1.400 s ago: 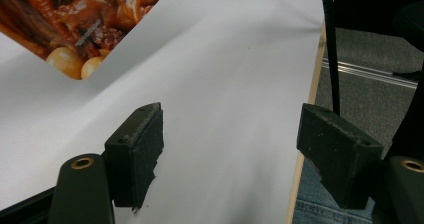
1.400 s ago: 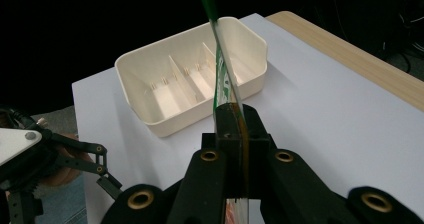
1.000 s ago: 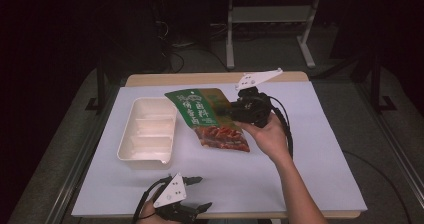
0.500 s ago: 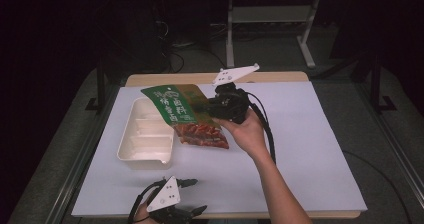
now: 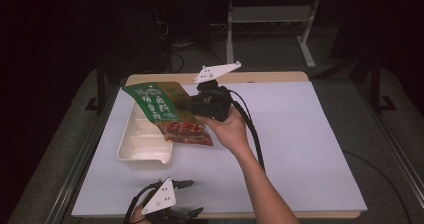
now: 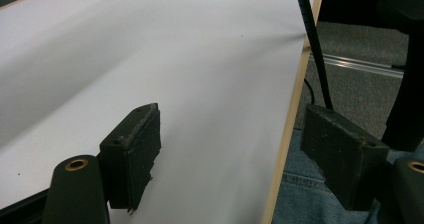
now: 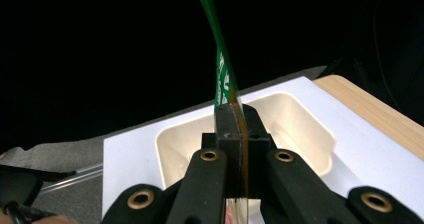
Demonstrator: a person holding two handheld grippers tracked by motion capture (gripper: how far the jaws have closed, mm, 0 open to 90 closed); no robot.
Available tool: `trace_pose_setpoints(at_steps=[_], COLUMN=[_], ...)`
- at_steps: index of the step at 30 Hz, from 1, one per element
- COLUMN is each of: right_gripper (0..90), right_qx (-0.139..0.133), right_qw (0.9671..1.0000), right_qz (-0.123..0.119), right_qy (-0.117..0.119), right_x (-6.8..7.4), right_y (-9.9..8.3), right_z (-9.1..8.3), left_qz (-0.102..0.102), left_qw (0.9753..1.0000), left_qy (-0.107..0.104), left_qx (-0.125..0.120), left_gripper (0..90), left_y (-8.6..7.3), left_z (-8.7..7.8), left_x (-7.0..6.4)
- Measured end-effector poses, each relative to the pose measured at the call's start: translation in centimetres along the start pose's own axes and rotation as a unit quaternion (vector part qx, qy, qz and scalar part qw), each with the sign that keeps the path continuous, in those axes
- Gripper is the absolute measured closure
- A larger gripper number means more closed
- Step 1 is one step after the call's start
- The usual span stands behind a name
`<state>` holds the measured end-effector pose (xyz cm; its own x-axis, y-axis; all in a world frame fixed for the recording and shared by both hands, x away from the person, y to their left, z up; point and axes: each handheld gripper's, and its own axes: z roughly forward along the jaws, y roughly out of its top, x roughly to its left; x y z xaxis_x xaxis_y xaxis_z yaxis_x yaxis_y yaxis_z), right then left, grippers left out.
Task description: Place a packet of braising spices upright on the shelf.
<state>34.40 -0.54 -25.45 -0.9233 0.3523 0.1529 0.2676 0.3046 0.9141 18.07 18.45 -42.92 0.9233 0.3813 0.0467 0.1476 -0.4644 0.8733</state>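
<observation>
High view: right gripper (image 5: pixel 192 106) clamps snack pouch (image 5: pixel 167 111) aloft, its long axis slanting over the tray's (image 5: pixel 131 151) right rim near the desk's far-left corner. Left gripper (image 5: pixel 187 199), jaws apart and empty, sits at the near edge.

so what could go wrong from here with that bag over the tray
The right gripper pinches the snack bag only at one edge, so the bag hangs tilted and could slip out or swing. It hangs partly past the tray rim, so a release now might land it half on the table. The left gripper sits open at the table's near edge, too far to help.
</observation>
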Motion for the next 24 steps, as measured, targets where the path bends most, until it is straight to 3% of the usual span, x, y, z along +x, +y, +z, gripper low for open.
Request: trace_pose_setpoints(at_steps=[3, 10, 24], right_gripper=[89.5, 89.6, 89.5], right_qx=[-0.002, -0.004, -0.005], right_qw=[1.0000, 0.9999, 0.9994], right_qz=[-0.002, -0.009, 0.007], right_qy=[0.006, 0.014, 0.033], right_x=[0.3, 0.9, 1.6], right_y=[0.3, 1.1, 0.8], right_z=[0.7, 2.5, 7.2], left_qz=[-0.008, -0.003, 0.005], left_qw=[1.0000, 1.0000, 1.0000], left_qy=[-0.002, -0.004, -0.007], left_qx=[-0.004, 0.000, 0.002], left_gripper=[24.0, 24.0, 23.9], left_y=[0.0, 0.0, -0.2], left_z=[0.1, 0.1, 0.3], left_x=[0.0, -0.1, -0.1])
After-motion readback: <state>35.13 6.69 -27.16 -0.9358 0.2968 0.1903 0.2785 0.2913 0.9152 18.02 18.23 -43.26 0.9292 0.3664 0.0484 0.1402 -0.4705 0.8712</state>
